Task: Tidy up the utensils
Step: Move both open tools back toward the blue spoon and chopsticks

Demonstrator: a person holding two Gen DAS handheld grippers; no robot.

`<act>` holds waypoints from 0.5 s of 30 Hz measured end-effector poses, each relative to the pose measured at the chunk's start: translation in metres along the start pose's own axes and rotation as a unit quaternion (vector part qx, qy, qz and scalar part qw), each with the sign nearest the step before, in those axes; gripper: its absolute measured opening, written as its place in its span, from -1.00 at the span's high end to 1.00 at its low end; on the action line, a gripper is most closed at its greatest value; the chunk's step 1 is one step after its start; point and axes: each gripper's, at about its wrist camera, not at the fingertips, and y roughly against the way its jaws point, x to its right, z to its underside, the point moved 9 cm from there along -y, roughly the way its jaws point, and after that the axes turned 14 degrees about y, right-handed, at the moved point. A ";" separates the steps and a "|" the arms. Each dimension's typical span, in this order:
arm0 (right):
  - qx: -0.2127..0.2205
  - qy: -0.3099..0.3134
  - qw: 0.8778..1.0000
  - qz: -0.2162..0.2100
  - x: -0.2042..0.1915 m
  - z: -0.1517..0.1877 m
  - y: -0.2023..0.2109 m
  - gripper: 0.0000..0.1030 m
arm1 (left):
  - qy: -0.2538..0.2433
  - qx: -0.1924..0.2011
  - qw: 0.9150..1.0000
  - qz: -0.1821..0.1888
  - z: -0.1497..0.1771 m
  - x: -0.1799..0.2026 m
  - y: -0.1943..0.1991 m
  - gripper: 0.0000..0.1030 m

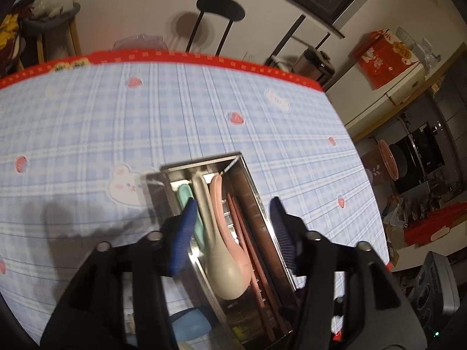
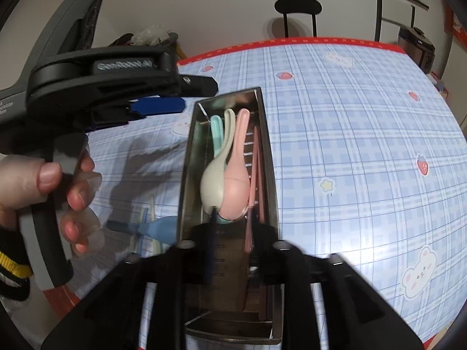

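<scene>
A steel tray (image 1: 258, 195) (image 2: 270, 157) lies lengthwise on the blue checked tablecloth. Side by side in it are a mint spoon (image 1: 184, 194) (image 2: 216, 129), a beige spoon (image 1: 224, 274) (image 2: 211, 183), a pink spoon (image 1: 220, 201) (image 2: 236, 186) and pink chopsticks (image 1: 248, 242) (image 2: 256, 157). My left gripper (image 1: 233, 221) (image 2: 186, 96) hovers open over the tray with nothing touching its blue pads. My right gripper (image 2: 233, 245) stands at the tray's near end, jaws apart around the spoon bowls and chopstick ends, with no grip visible.
A blue spoon (image 1: 189, 325) (image 2: 159, 227) and a pale utensil (image 2: 151, 204) lie on the cloth left of the tray. A person's hand (image 2: 43, 180) holds the left gripper's handle. The table's red edge (image 1: 204, 58) is far off, with a black stool (image 1: 220, 7) behind it.
</scene>
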 end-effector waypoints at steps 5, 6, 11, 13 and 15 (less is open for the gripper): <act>0.016 0.019 1.000 0.006 -0.012 -0.002 0.015 -0.63 | 0.000 0.031 0.999 -0.010 -0.004 -0.016 0.038 -0.71; 0.018 0.024 1.000 0.007 -0.015 -0.002 0.018 -0.71 | 0.001 0.039 0.999 -0.011 -0.004 -0.019 0.045 -0.72; 0.018 0.039 0.999 -0.002 -0.029 0.005 0.026 -0.89 | 0.001 0.055 0.998 -0.034 0.007 -0.043 0.081 -0.86; 0.025 0.046 0.999 0.005 -0.032 0.009 0.030 -0.89 | -0.001 0.056 0.997 -0.047 0.015 -0.052 0.091 -0.89; 0.032 0.049 0.998 0.008 -0.036 0.014 0.034 -0.89 | -0.003 0.057 0.997 -0.055 0.025 -0.058 0.100 -0.89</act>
